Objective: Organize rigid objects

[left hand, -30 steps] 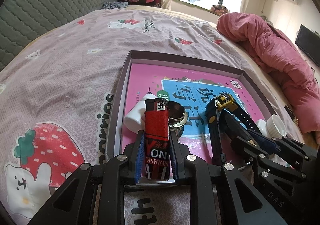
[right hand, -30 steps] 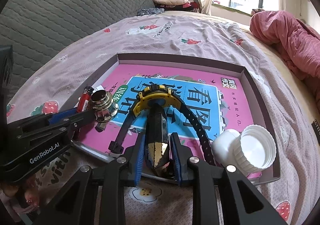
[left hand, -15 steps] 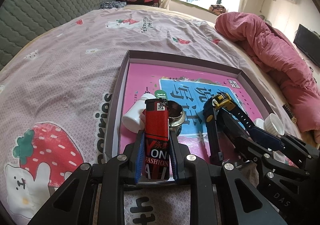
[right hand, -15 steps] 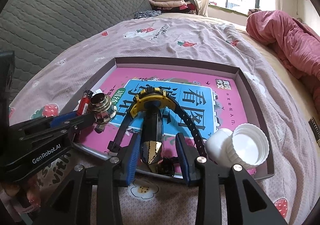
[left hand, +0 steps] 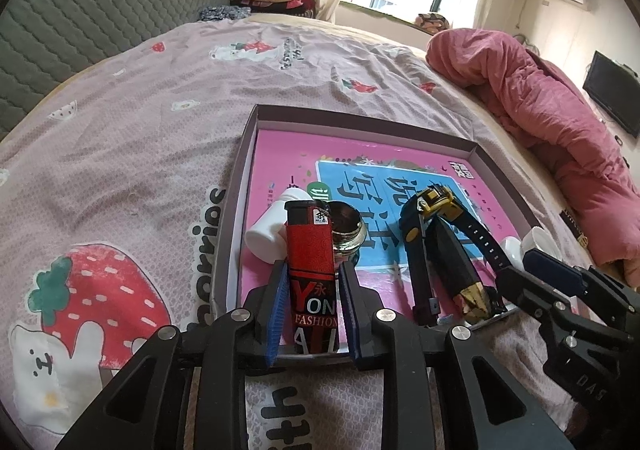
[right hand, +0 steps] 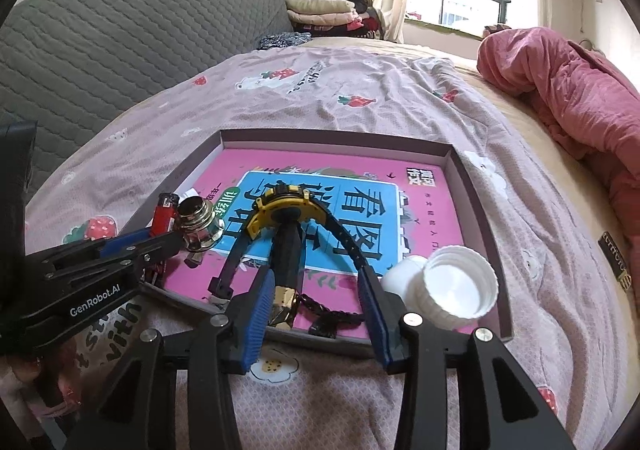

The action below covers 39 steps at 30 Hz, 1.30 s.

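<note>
A: The lighter [left hand: 311, 270], where did it lie?
B: In the shallow cardboard tray [left hand: 362, 121] on the bed [left hand: 132, 137], at the near left corner, between the blue ribbed pads of the left tongs [left hand: 312, 310]. Those were opening, a thin gap showing on each side. It was a red plastic slab with a black cap, reading "YON" and "FASHION".
A: And the right tongs [right hand: 316, 304]?
B: Opening too, wide apart, gripping nothing. Between them lay a black faceted tool with a gold tip [right hand: 286, 270], threaded through a black wristwatch [right hand: 286, 205] with a yellow bezel.
A: What else was in the tray?
B: A round chrome metal fitting [right hand: 200, 226], two white plastic bottles [right hand: 452, 290], one ridged at the mouth, all on a glossy pink and blue book cover [right hand: 360, 205] with Chinese characters. The left tongs read "GenRobot.AI".
</note>
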Available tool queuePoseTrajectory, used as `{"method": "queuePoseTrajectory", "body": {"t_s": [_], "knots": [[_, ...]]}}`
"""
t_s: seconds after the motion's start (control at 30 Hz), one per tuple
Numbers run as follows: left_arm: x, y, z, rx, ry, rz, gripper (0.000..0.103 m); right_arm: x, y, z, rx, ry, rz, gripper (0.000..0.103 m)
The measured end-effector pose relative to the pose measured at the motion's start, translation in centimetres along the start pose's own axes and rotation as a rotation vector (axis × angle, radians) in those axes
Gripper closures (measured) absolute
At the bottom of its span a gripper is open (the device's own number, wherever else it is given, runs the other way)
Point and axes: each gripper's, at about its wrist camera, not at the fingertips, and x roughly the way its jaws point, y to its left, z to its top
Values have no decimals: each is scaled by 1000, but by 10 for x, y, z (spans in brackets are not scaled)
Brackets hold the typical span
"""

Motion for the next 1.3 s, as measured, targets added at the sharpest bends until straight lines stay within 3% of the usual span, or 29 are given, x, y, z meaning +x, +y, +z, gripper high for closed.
{"method": "queuePoseTrajectory", "body": {"t_s": [0.23, 0.77, 0.9, 0.97, 1.3], "knots": [[-8, -3, -4, 27, -6, 2, 60, -11, -6, -2, 15, -10, -13, 60], [-41, -13, -16, 46, -47, 38, 38, -32, -17, -14, 52, -21, -45, 60], [-52, -18, -18, 48, -62, 47, 37, -39, -19, -17, 54, -24, -50, 58], [-56, -20, -18, 47, -64, 45, 36, -44, -20, -19, 58, -29, -51, 51], [-85, -31, -22, 42, -73, 32, 28, -69, -30, -30, 84, -48, -58, 50]]}}
